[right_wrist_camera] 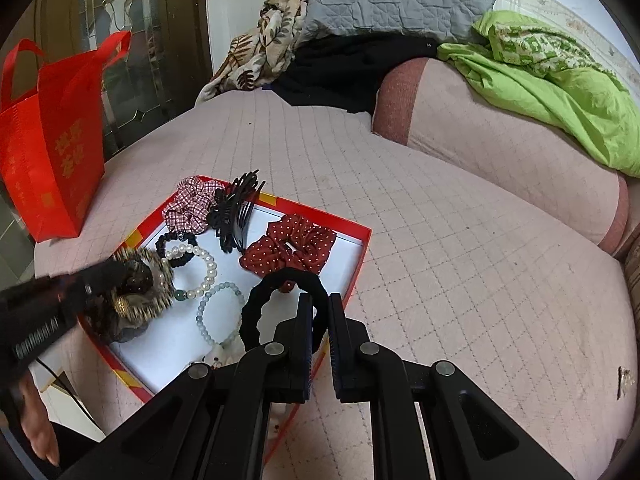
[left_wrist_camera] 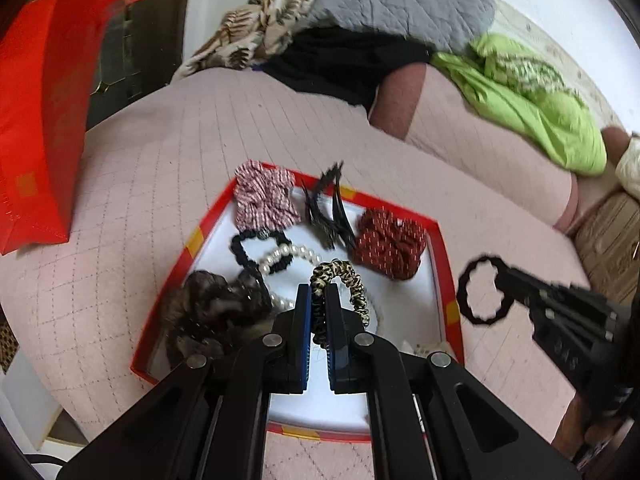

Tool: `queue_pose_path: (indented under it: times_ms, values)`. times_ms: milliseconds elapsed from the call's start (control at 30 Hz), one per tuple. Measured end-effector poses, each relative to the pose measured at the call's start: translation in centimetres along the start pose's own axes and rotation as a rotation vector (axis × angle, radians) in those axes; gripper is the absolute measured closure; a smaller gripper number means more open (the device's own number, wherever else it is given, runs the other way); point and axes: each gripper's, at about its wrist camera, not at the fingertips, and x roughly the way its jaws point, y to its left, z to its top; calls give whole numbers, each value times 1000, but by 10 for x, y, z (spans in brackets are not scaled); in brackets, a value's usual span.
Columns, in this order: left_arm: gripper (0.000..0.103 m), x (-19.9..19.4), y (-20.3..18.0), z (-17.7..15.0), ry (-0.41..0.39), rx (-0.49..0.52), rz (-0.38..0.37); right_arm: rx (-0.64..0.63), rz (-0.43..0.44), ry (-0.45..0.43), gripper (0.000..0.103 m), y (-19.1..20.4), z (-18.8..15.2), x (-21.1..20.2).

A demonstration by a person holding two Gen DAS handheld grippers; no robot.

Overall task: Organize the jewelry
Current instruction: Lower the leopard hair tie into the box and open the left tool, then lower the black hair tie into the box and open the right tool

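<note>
Both grippers tilt down: left gripper (left_wrist_camera: 318,294) clamps leopard scrunchie (left_wrist_camera: 344,280), right gripper (right_wrist_camera: 320,304) black scrunchie (right_wrist_camera: 256,312).

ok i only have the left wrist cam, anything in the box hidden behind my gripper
Observer: Yes, a pale blue bead bracelet lies on the floor of the box, beside the pearl bracelet.
Operator: and is the right gripper really pinching that black hair tie
Observer: Yes. It is shut with the band between its fingers, and the loop sticks out to the left.
Operator: anything printed on the red bag
Observer: Gold lettering on its front.
</note>
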Motion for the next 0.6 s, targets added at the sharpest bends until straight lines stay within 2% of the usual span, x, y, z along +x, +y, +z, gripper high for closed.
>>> queue_pose_path:
  times_ms: [200, 300, 600]
  values:
    - [97, 19, 1, -9, 85, 28, 46, 27, 35, 41, 94, 0, 1, 23]
    - [97, 27, 1, -13, 121, 38, 45, 47, 48, 73, 94, -2, 0, 39]
    - [97, 39, -10, -20, 163, 84, 42, 57, 67, 126, 94, 1, -2, 68]
